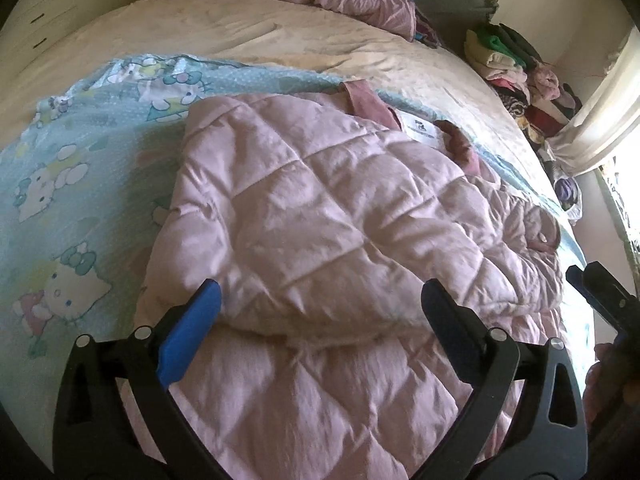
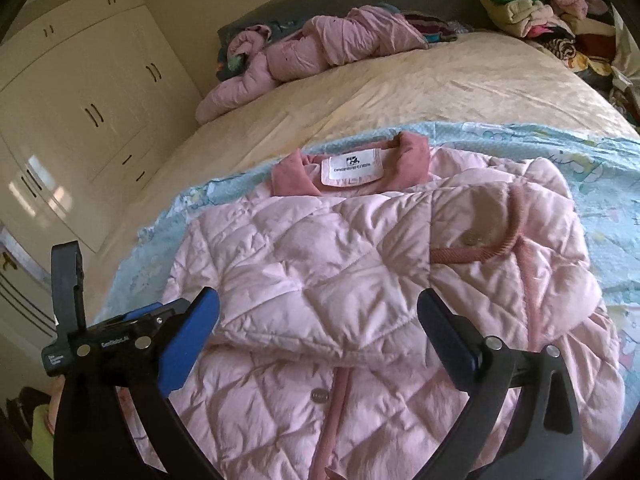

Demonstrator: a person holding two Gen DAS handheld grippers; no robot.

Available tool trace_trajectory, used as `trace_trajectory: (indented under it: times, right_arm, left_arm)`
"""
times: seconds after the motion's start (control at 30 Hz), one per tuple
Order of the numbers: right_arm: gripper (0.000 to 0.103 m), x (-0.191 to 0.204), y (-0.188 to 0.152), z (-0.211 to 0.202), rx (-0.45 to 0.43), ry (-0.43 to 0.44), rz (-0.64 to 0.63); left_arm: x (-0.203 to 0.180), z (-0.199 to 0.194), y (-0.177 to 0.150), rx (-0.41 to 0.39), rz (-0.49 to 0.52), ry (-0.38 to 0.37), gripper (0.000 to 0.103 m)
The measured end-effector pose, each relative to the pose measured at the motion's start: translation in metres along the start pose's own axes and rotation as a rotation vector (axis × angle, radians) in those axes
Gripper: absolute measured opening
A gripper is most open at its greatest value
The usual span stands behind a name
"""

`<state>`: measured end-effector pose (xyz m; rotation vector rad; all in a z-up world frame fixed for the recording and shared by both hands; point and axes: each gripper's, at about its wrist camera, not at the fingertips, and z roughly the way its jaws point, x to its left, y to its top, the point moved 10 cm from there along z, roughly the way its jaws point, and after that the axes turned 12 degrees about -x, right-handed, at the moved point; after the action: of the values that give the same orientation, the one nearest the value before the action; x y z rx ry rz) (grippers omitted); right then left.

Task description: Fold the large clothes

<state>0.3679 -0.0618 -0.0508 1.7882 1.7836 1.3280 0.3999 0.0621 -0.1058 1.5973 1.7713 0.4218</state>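
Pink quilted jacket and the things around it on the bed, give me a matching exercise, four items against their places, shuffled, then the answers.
Items:
1. pink quilted jacket
2. white label
3. crumpled pink coat
4. pile of folded clothes

Places:
A. inside the dark pink collar
B. far end of the bed, by the headboard
C. spread on the cartoon-print sheet
D. stacked beside the bed, far right

Pairs: 1-C, 2-A, 3-B, 4-D
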Motion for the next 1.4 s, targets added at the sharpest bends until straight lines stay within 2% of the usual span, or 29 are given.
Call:
trace_trajectory:
  times: [0.57, 1.03, 1.4]
  right_arm:
    - [0.099, 0.011, 0.004, -0.085, -0.102, -0.019, -0.03]
    - [0.099, 0.026, 0.005, -0.131, -0.156, -0.011, -0.051]
    - [0.099, 0.037, -0.011, -0.158, -0.169, 0.004, -0.064]
  left_arm:
    - [-0.04, -0.073, -0.004, -0.088, 0.072, -0.053, 0.094]
    - [-0.052, -0.128, -0.004, -0.17, 0.079, -0.093, 0.094]
    - [-0.053, -0.163, -0.013, -0.217, 0.075, -0.112, 0.094]
